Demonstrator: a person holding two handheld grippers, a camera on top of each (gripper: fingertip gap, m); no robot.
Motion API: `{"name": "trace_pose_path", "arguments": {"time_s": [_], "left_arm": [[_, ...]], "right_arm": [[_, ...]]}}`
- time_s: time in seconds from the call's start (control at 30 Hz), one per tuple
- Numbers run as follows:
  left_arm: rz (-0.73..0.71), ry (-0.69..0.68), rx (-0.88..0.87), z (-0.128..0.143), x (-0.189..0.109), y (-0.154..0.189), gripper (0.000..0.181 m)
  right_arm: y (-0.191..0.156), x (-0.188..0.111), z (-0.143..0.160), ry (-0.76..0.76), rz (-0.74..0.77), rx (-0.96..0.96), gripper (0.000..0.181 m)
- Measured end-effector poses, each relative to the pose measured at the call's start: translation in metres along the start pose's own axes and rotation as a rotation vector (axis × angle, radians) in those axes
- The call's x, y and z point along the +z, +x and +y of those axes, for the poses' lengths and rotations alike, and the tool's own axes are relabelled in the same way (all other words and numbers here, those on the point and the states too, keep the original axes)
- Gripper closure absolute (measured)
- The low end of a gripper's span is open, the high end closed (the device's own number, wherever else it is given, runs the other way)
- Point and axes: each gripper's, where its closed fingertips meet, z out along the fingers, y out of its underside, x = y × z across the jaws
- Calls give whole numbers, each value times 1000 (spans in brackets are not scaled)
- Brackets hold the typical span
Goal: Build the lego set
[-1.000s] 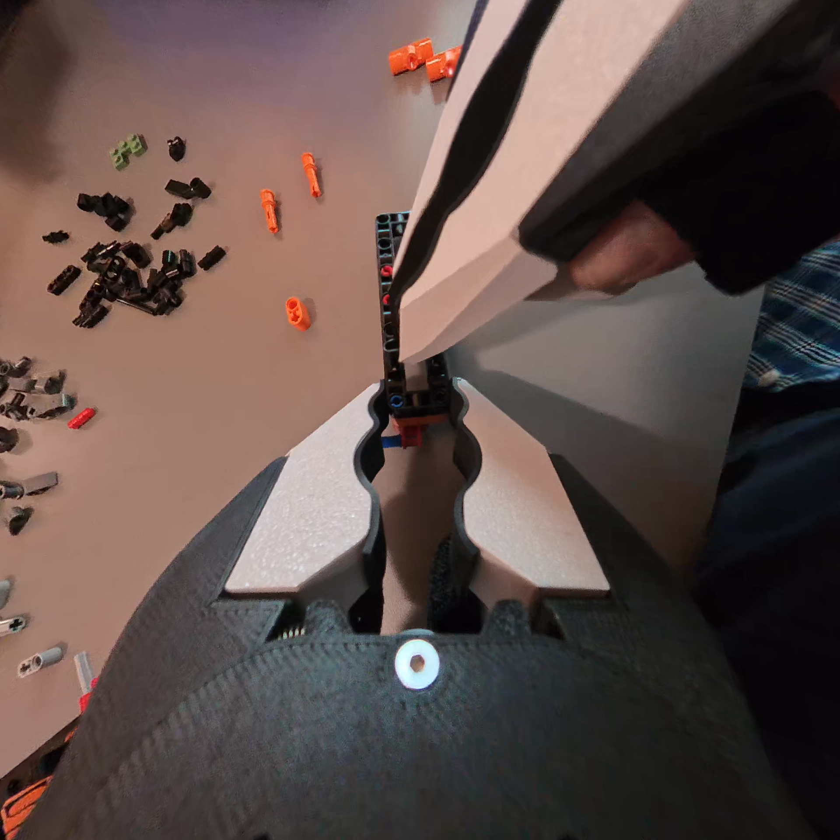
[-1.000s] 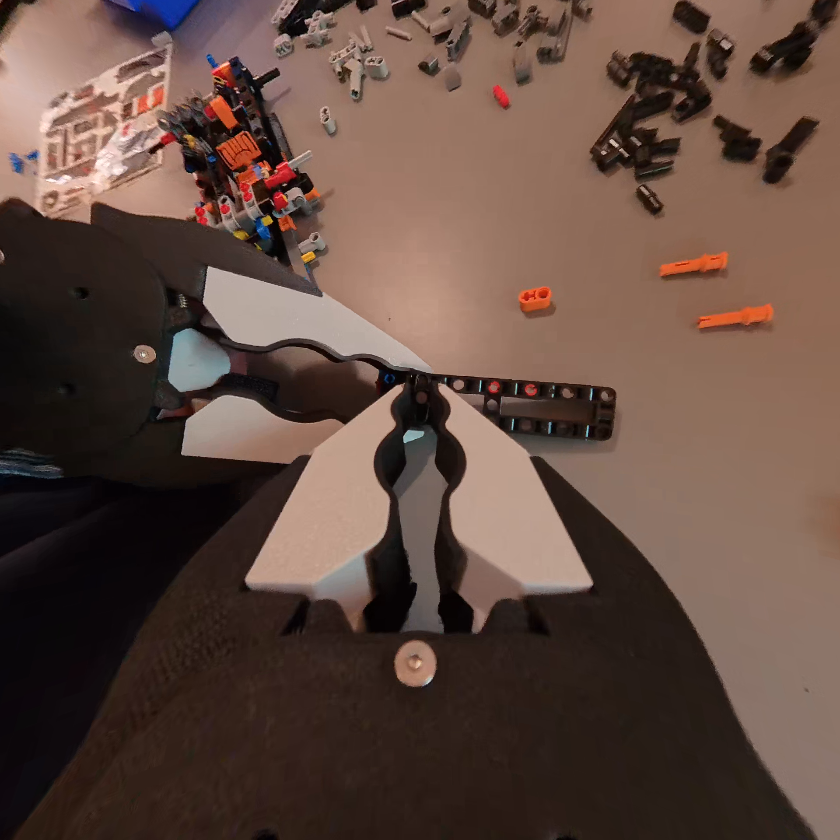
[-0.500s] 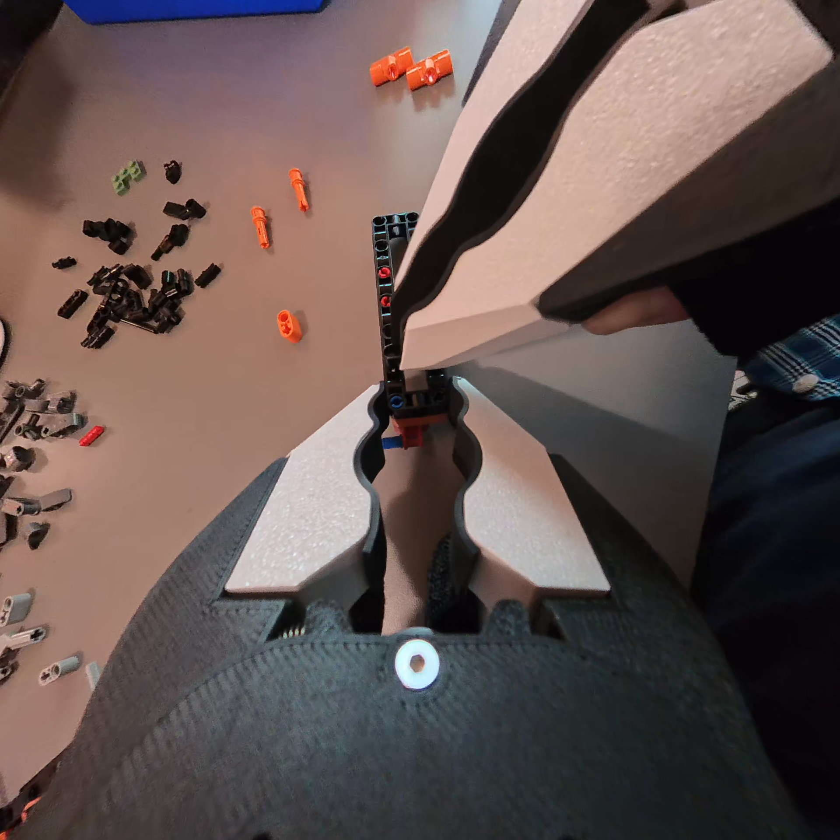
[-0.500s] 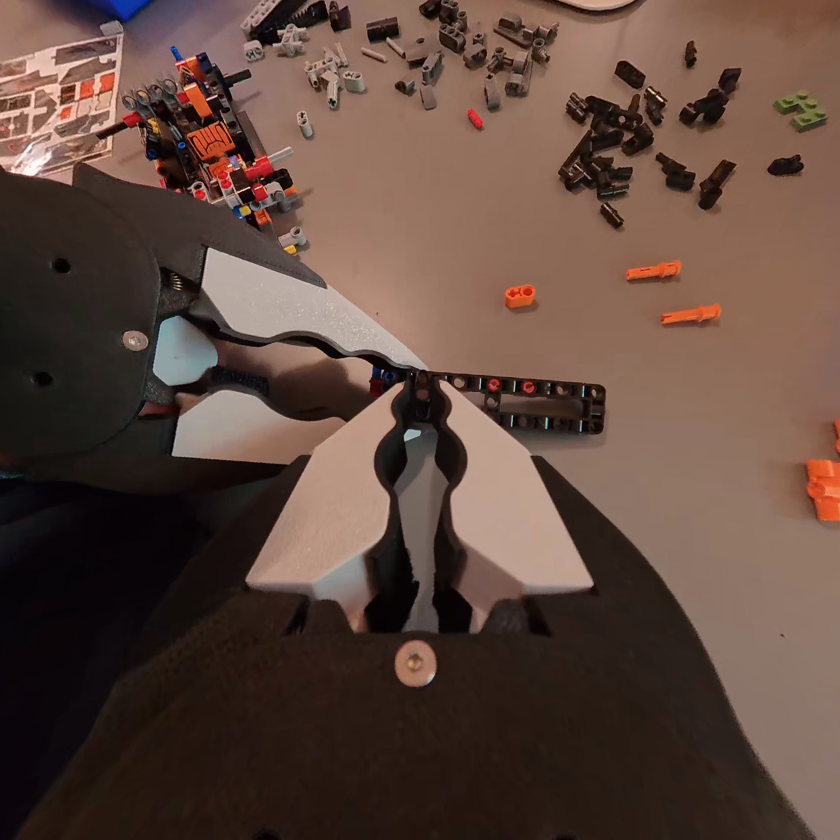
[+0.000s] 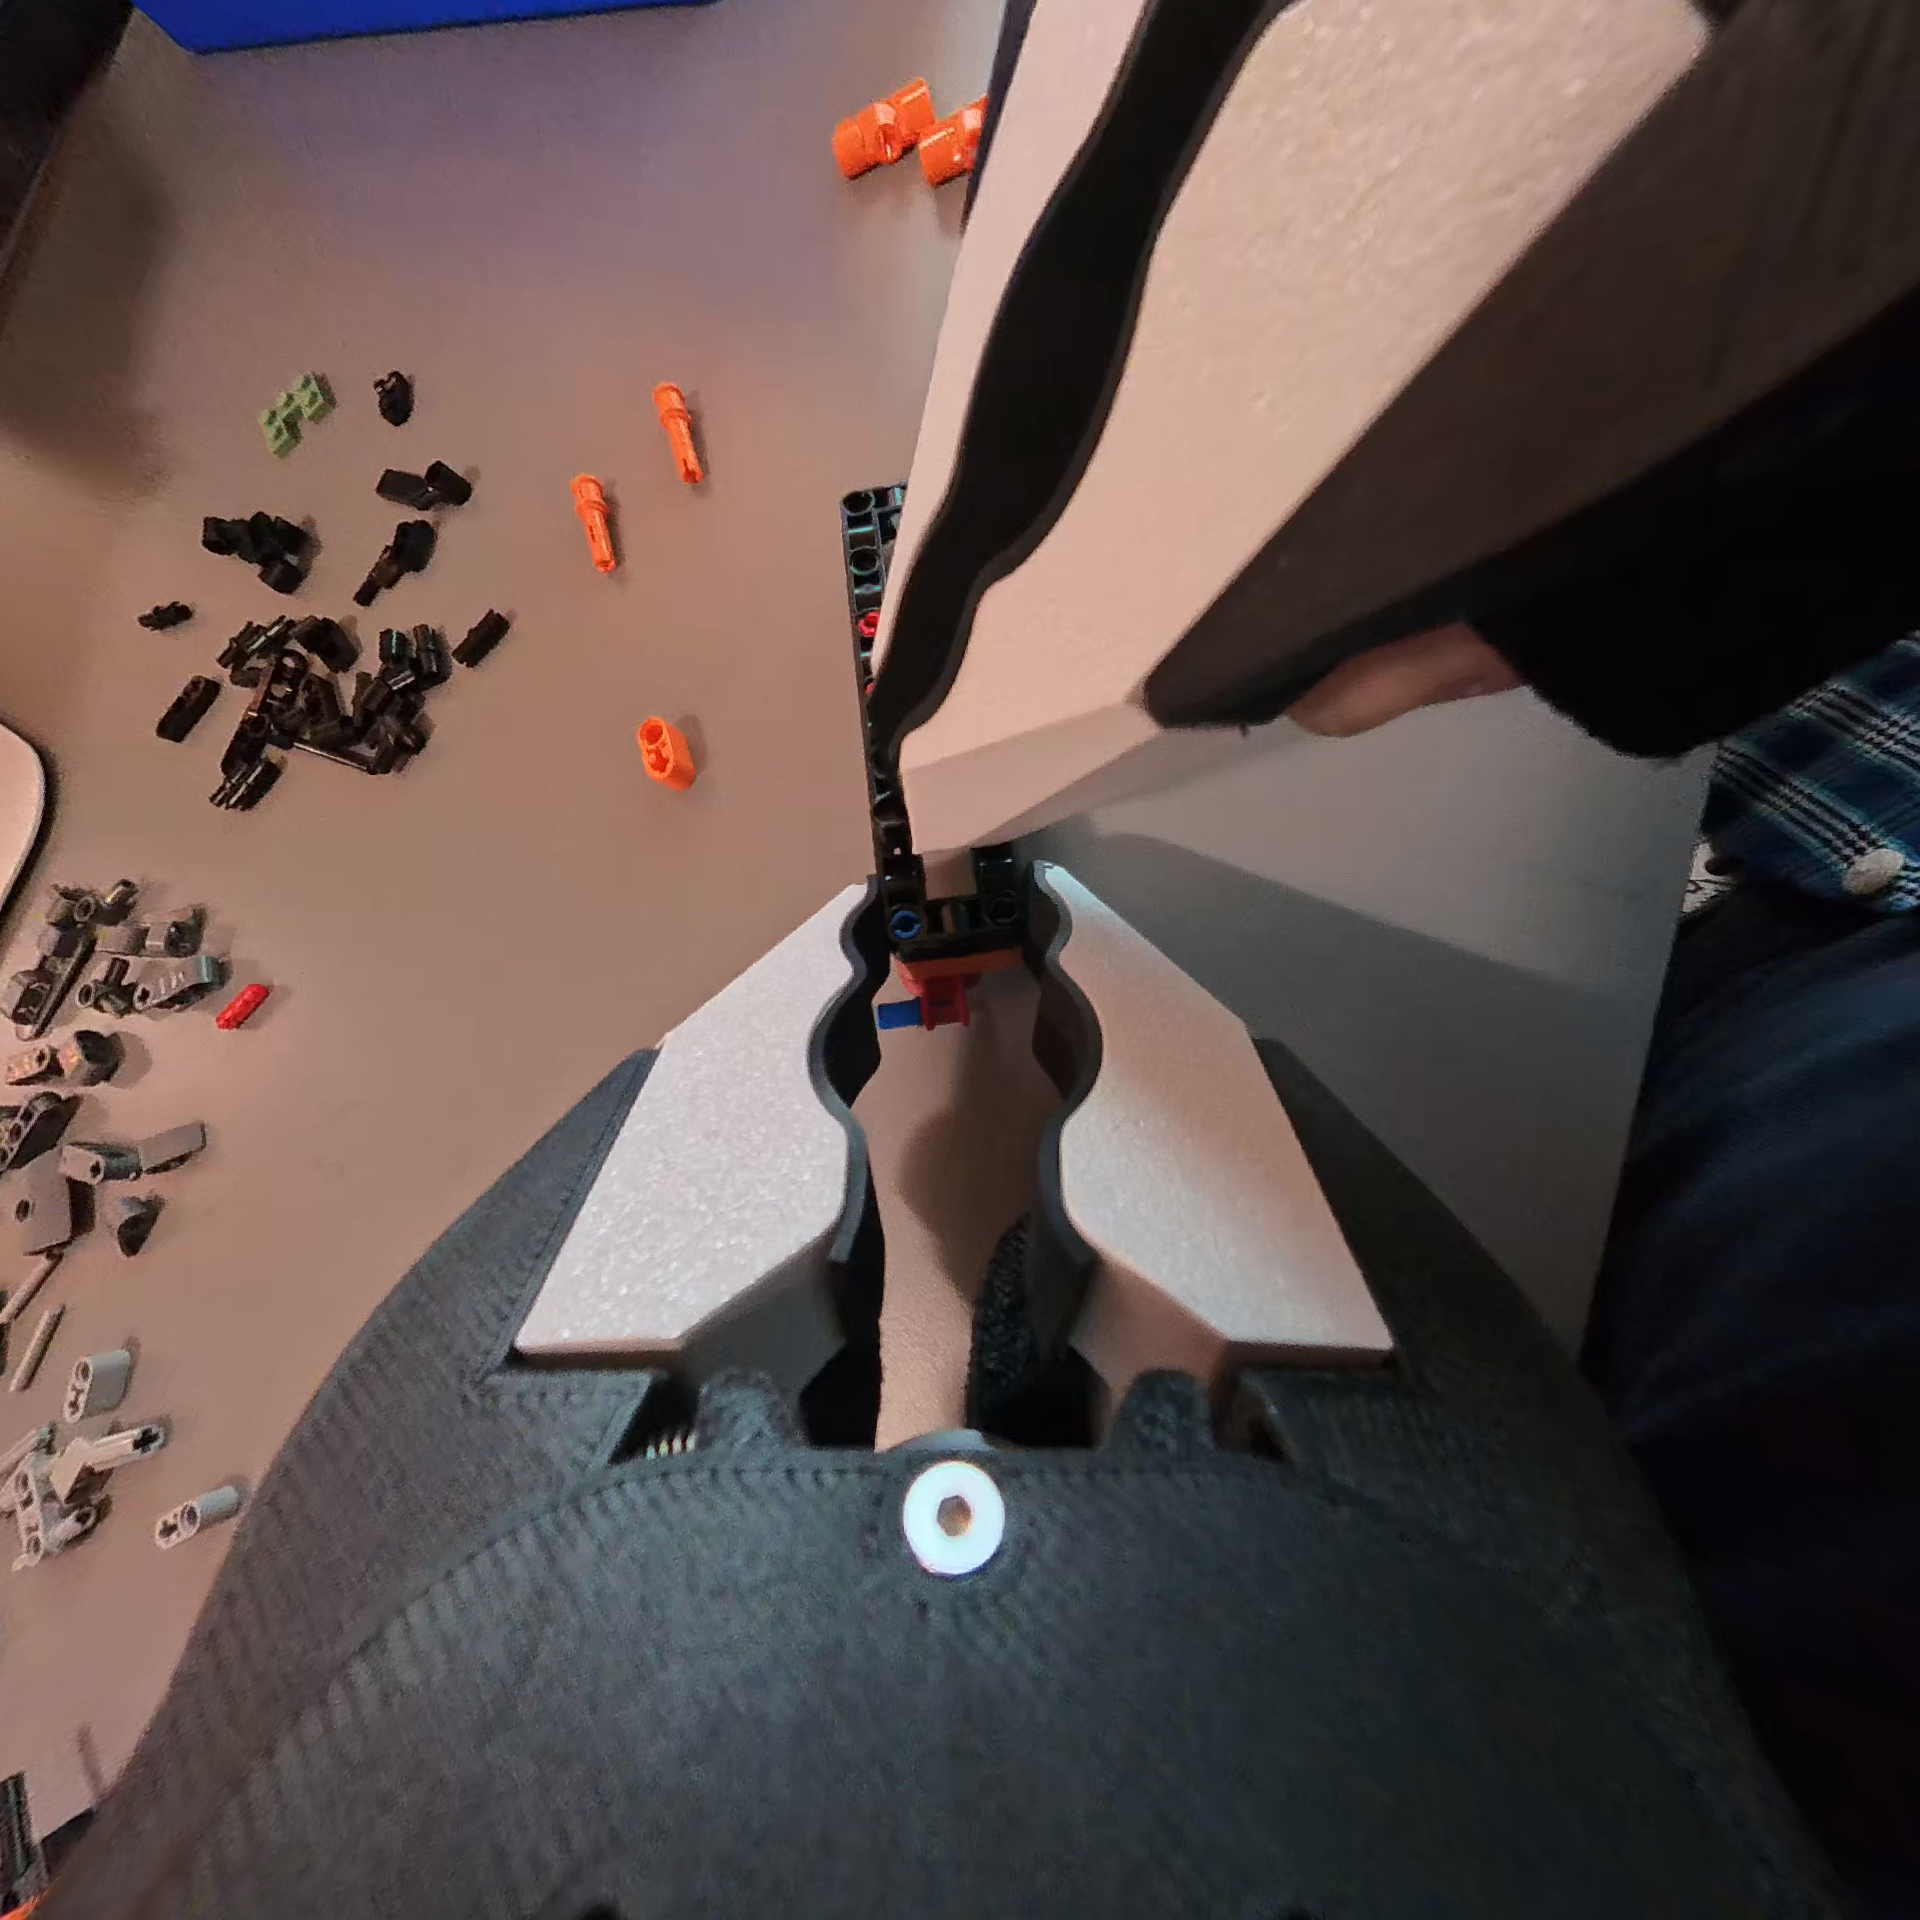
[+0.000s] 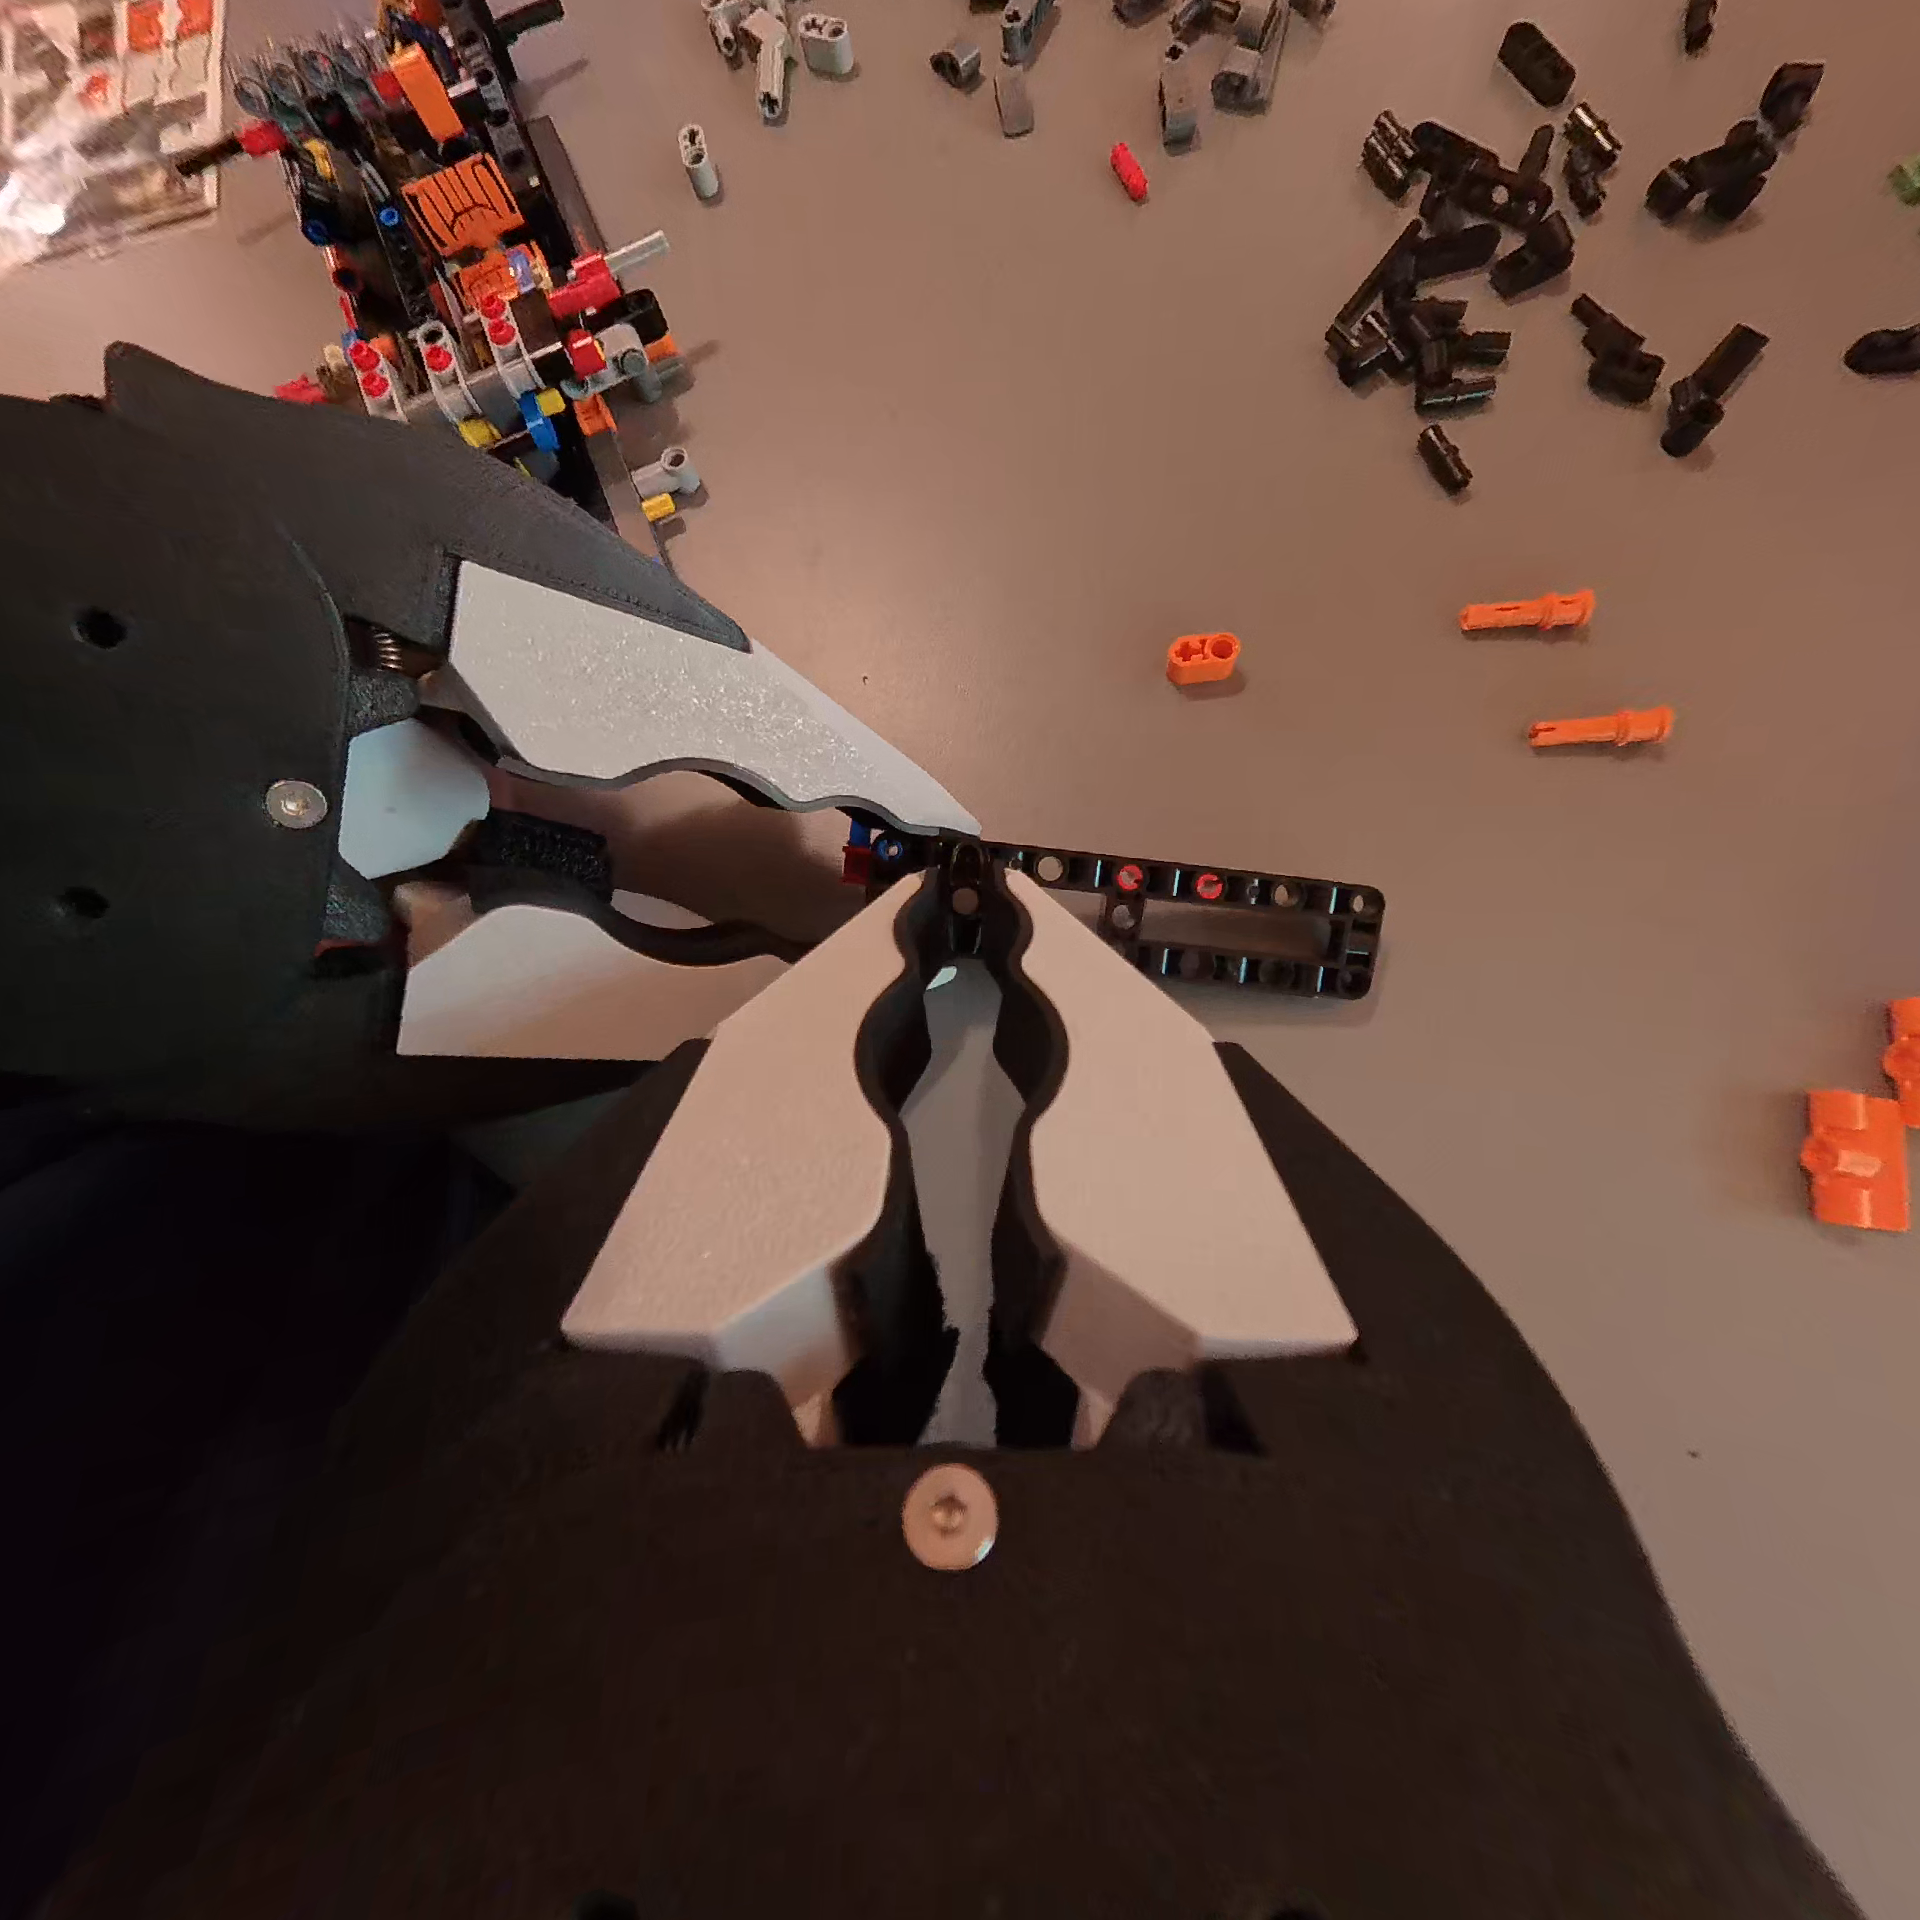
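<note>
Clamping the near end of the black frame [image 5: 940, 920], the left hand-held gripper [image 5: 951, 914] is closed on it, frame lying flat on the desk [image 5: 520, 260]. Right hand-held gripper [image 6: 964, 899] is pinched shut on a small black pin [image 6: 966, 883] at the frame's [image 6: 1247, 925] edge, w/ tips touching the left's. Beyond: orange pins [image 6: 1527, 613], black parts pile [image 6: 1455, 301], partly built model [image 6: 468, 270]. Blue bin corner [image 5: 416, 16] far off, contents not visible.

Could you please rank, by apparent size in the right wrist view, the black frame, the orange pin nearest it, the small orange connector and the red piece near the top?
1. black frame
2. orange pin
3. small orange connector
4. red piece, though it lies farther from the camera, so this last ranking is unsure.
</note>
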Motion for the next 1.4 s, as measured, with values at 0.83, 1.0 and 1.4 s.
{"name": "trace_pose_path", "arguments": {"time_s": [0.83,1.0,1.4], "left_arm": [[-20,-23,64,0,-1,0,156],[-29,-31,82,0,-1,0,156],[-42,-40,106,0,-1,1,158]], "right_arm": [[0,0,4,-260,10,-135,177],[0,0,4,-315,-2,-159,176],[0,1,6,-394,-12,-221,176]]}}
